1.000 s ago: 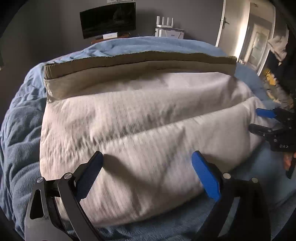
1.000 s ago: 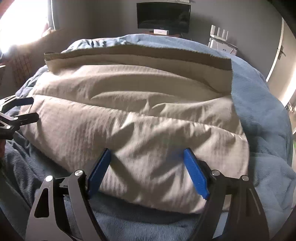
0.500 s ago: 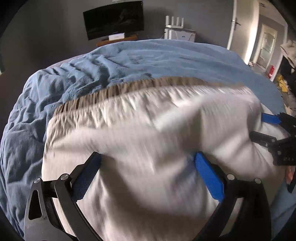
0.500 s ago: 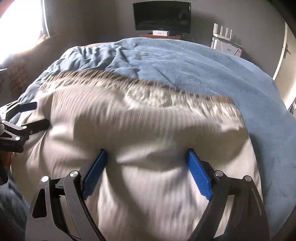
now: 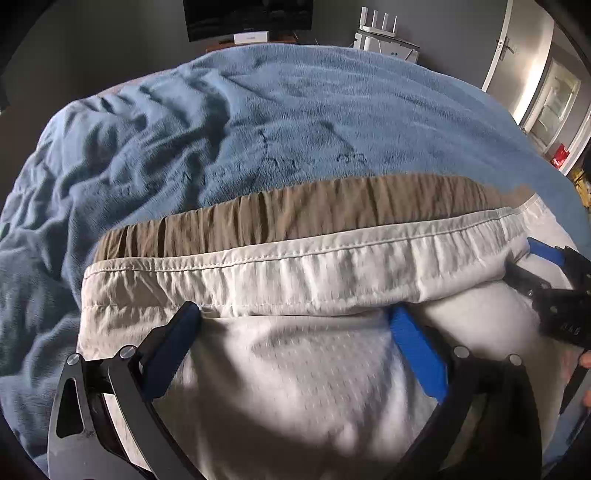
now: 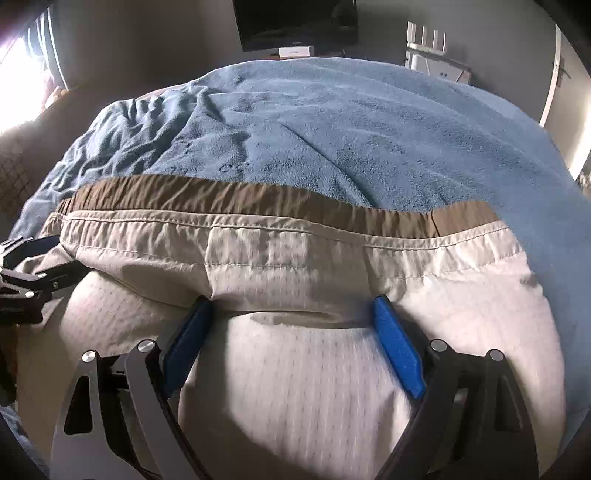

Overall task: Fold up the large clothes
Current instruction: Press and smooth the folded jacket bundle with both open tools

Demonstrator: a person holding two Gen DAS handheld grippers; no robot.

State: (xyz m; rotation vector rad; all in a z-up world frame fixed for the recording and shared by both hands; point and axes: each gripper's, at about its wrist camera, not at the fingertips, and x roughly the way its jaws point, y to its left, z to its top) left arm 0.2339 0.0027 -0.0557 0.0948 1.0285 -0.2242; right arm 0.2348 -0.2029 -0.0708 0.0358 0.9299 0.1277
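Observation:
A large cream garment with a brown waistband lies on the blue blanket, filling the near half of both views. Its stitched cream hem lies just short of the brown band. My left gripper is open, blue fingers spread over the cloth just behind the hem. My right gripper is open in the same way above the garment, near its brown band. Each gripper shows in the other's view, the right one at the right edge, the left one at the left edge.
The blue blanket covers the bed beyond the garment, wrinkled at the left. A dark screen and a white router stand against the grey wall behind. A doorway is at the right.
Both grippers swept forward and down over the garment. The near cream edge has come over to lie just short of the brown waistband, so the garment looks folded and more blue blanket shows beyond.

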